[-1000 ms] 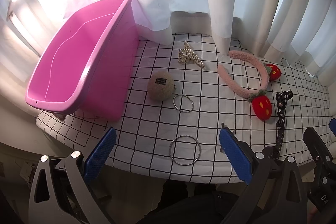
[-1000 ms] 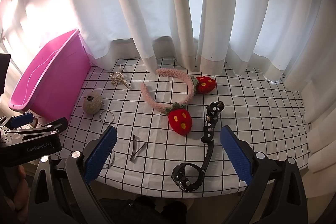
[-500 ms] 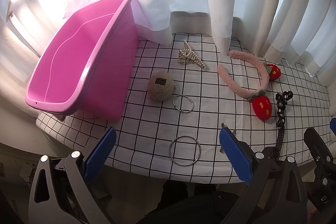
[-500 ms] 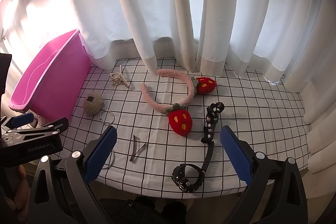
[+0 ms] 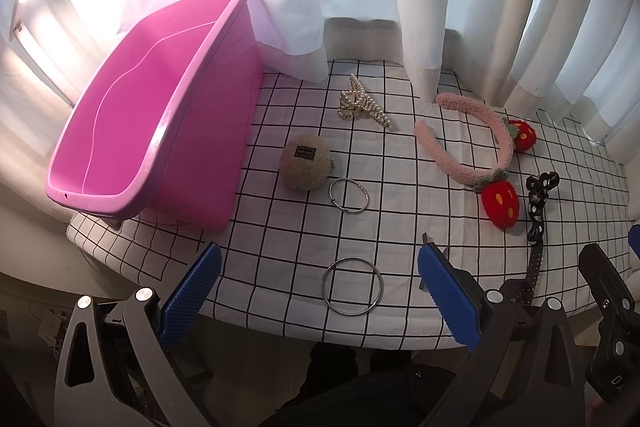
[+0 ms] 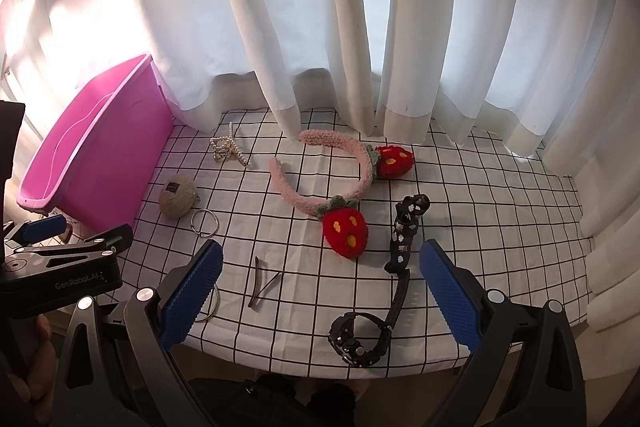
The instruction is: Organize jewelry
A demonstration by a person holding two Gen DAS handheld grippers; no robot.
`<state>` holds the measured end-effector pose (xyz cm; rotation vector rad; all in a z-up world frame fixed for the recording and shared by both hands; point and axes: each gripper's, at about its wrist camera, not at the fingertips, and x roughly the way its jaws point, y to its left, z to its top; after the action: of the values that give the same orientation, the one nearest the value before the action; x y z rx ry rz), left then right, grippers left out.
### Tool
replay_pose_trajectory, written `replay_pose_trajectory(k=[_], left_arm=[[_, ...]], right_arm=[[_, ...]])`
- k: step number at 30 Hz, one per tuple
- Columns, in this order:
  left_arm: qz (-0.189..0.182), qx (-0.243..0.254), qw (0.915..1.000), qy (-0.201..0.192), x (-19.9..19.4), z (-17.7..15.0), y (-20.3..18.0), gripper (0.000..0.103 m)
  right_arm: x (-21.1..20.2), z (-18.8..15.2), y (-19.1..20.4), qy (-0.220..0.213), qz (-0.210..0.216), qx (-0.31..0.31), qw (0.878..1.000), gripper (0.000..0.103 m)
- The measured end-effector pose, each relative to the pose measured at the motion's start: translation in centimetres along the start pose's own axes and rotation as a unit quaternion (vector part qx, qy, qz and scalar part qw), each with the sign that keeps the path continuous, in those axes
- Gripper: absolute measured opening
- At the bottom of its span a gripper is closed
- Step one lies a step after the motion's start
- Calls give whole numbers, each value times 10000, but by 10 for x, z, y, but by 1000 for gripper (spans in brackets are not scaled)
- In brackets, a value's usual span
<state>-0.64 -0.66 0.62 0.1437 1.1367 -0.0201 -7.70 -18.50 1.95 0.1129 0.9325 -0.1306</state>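
Observation:
A pink bin point(image 5: 132, 131) point(image 6: 92, 163) stands at the table's left. On the checked cloth lie a pearl hair claw point(image 5: 360, 103) point(image 6: 228, 149), a beige pompom point(image 5: 305, 161) point(image 6: 177, 196), a small ring point(image 5: 348, 190) point(image 6: 204, 222), a large metal bangle point(image 5: 352, 286), a pink strawberry headband point(image 5: 472, 147) point(image 6: 344, 187), a black chain strap point(image 5: 538, 199) point(image 6: 406, 231), a black watch point(image 6: 360, 337) and a dark hair clip point(image 6: 260, 281). My left gripper point(image 5: 320, 299) is open and empty above the bangle. My right gripper point(image 6: 320, 297) is open and empty above the watch.
White curtains point(image 6: 320, 27) hang along the back and right of the table. The cloth's front edge point(image 5: 304, 331) is just under both grippers. The left gripper's body point(image 6: 60, 267) shows at the left of the right wrist view.

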Motion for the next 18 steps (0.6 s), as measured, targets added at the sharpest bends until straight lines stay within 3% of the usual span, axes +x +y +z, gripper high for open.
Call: replay_pose_trajectory(k=[5,12,18], left_arm=[[-21,12,9999,116,9,-4,-1,97],[-478,-182,9975,479,47,-21,10,97],[-230,89,9987,450,81,-49,9,97]], right_arm=[[6,-3,-4,109,58,41,9999,94],[30,-26,-31,566,-9,351,9978,94],[71,-68,-59,1232,15,622,9904,94]])
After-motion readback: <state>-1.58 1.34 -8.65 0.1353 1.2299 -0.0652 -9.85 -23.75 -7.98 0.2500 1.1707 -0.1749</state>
